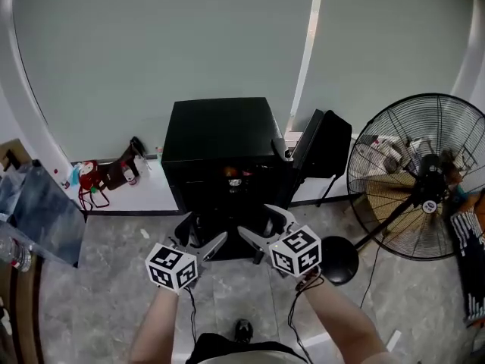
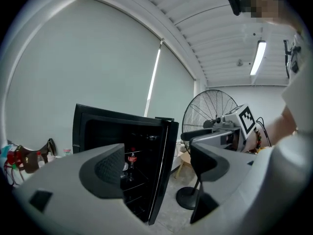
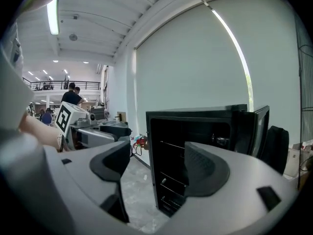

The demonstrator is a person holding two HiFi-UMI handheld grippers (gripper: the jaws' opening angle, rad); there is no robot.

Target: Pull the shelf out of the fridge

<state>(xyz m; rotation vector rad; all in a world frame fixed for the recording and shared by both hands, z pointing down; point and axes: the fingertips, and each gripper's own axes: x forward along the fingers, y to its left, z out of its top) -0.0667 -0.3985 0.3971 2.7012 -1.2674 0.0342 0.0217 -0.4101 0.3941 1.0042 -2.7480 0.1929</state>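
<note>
A black mini fridge (image 1: 220, 146) stands against the wall with its door (image 1: 322, 142) swung open to the right. Wire shelves (image 3: 172, 148) show in its dark inside, and a cola bottle (image 2: 132, 160) stands on one shelf (image 2: 133, 182). My left gripper (image 1: 203, 237) and right gripper (image 1: 263, 222) hover side by side just in front of the fridge opening, short of it. Both are open with nothing between their fingers. In the left gripper view the jaws (image 2: 156, 165) frame the bottle and the door edge (image 2: 164, 165). The right gripper (image 3: 156, 165) frames the shelf rails.
A large standing fan (image 1: 424, 177) with a round base (image 1: 339, 258) is on the floor at the right, near the open door. A red bag (image 1: 91, 177) and small items lie by the wall at the left. A blue-covered object (image 1: 38, 211) sits at the far left.
</note>
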